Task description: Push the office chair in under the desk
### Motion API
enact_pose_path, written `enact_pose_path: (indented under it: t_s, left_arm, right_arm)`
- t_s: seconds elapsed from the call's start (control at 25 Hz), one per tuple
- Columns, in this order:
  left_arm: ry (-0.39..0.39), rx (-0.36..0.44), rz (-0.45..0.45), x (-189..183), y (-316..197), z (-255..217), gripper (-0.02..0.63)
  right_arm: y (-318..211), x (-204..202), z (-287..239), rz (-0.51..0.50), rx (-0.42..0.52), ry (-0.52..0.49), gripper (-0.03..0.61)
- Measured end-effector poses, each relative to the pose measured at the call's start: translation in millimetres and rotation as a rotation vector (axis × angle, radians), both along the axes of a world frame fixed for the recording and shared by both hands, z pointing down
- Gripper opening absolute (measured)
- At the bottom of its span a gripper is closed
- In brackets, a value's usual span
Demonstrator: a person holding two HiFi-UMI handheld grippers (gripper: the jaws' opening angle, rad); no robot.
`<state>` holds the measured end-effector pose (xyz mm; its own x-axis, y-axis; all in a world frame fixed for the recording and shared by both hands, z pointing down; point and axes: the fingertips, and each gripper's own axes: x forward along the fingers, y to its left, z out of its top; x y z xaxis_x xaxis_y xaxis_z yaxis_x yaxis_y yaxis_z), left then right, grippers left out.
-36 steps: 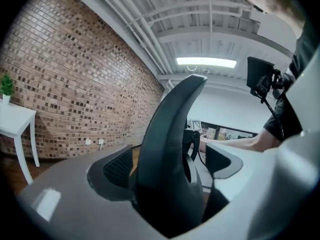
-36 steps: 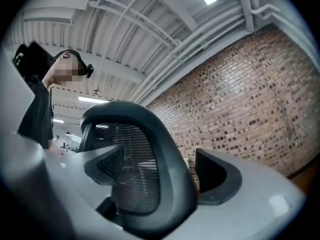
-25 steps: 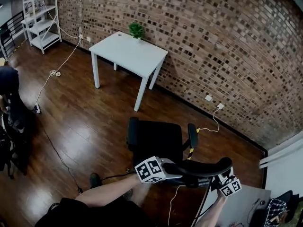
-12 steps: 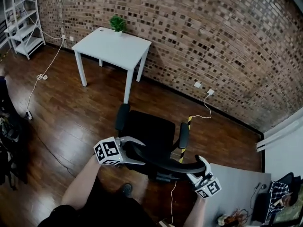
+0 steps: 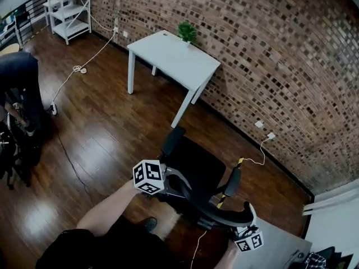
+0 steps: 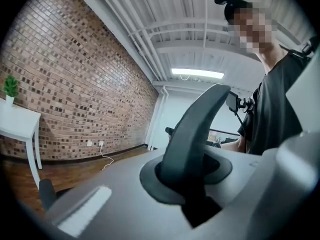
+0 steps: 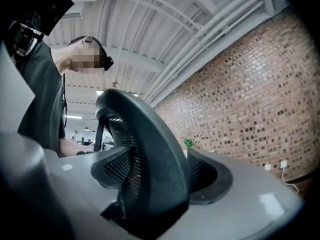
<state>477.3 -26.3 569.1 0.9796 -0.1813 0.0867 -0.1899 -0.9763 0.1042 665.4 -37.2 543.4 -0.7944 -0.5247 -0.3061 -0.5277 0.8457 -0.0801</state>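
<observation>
Your left gripper (image 5: 178, 185) has its jaws closing on the back rim of the office chair (image 5: 193, 167). It stands clear of the white bench (image 5: 168, 60) with its potted plant (image 5: 187, 31). Your right gripper (image 5: 247, 216) clamps the same rim.

Beyond office chair (image 5: 193, 170) stands desk (image 5: 174, 60)

An office: white desk (image 5: 174, 60), office chair (image 5: 196, 170), brick wall (image 5: 269, 49).

Dark wood floor (image 5: 106, 144) — white desk (image 5: 174, 60), shelf (image 5: 70, 7), office chair (image 5: 193, 170) standing on it; cable (image 5: 78, 69) trailing.
</observation>
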Motion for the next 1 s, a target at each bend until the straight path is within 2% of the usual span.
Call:
enact_pose_path:
  t_s: [0.16,0.32,0.44,0.64,0.8,1.0]
  left_arm:
    - [0.003,0.002,-0.005,-37,-2,5,0.383]
    - [0.014,0.004,-0.023,-108,2,15,0.388]
    - [0.036,0.011,-0.074,-159,14,10,0.383]
    - [0.078,0.069,-0.235,-226,35,-7,0.352]
    - [0.058,0.073,-0.384,-273,38,-27,0.388]
    - [0.022,0.035,-0.573,-338,25,-28,0.446]
  right_arm:
    - [1,-40,-2,0.005,0.009,0.011,0.325]
    - [7,-111,8,-0.009,0.007,0.021,0.322]
    - [15,-158,10,-0.061,0.005,0.028,0.314]
    - [21,-217,7,-0.16,0.0,0.043,0.295]
    - [13,-259,-6,-0.236,-0.013,0.049,0.295]
    - [-5,-311,-3,-0.357,-0.047,-0.01,0.267]
